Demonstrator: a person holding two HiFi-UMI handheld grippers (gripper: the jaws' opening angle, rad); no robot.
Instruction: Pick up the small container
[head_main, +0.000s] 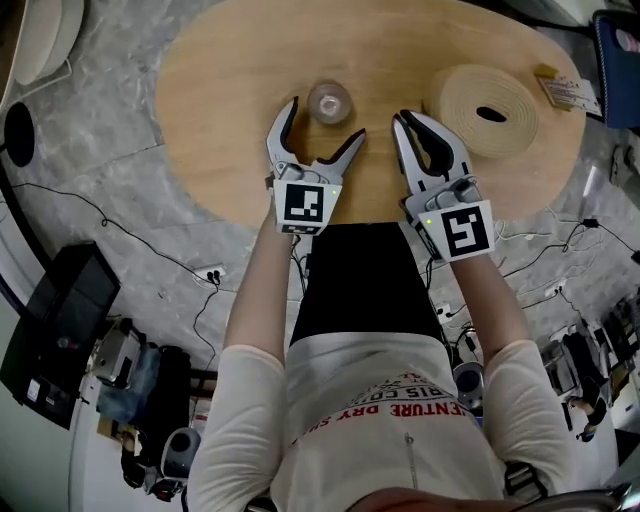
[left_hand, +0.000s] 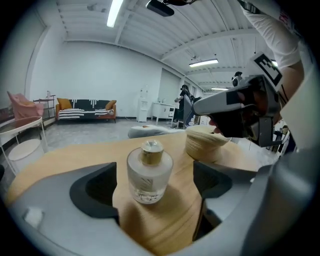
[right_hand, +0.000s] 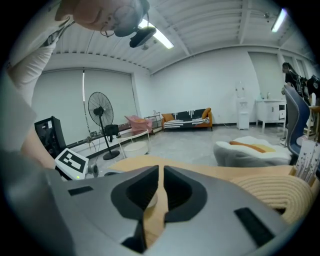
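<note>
With left hand-held gripper (head_main: 325, 120) (left_hand: 155, 192) spread just short of the small bottle (head_main: 330, 102) (left_hand: 149, 172) on the worktop (head_main: 230, 120), advance until centred, then close gently. Leave right hand-held gripper (head_main: 410, 125) (right_hand: 160, 175), pressed together, right of the bottle.

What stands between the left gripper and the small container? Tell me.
Nothing visible does. The small container stands upright on the table, already between the open left gripper's jaws and touching neither. The woven roll lies off to the side.
</note>
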